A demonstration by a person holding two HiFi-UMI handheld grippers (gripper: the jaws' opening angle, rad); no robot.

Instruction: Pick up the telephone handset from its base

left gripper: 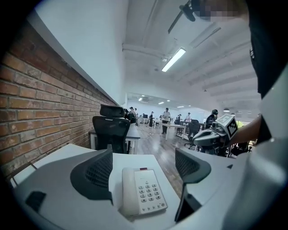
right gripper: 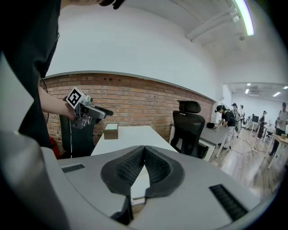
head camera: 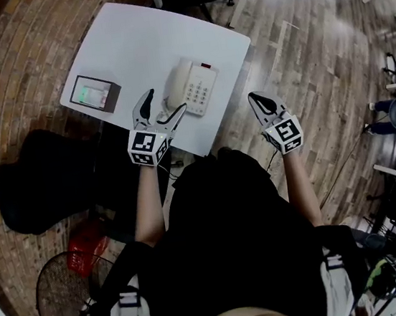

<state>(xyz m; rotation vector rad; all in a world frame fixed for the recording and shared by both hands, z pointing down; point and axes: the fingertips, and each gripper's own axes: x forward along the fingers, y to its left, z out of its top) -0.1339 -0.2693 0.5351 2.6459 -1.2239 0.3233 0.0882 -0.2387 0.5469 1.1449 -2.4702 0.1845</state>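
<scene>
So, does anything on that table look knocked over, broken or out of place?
Nothing stands out. The phone lies flat on the table with its handset seated in place, and the small box sits level, apart from it.

left gripper (head camera: 166,101): jaws spread wide, pointing forward and down | right gripper (head camera: 254,98): jaws pressed together, nothing between | left forearm (head camera: 147,202) and right forearm (head camera: 300,185): bare, both reaching forward, held well apart
</scene>
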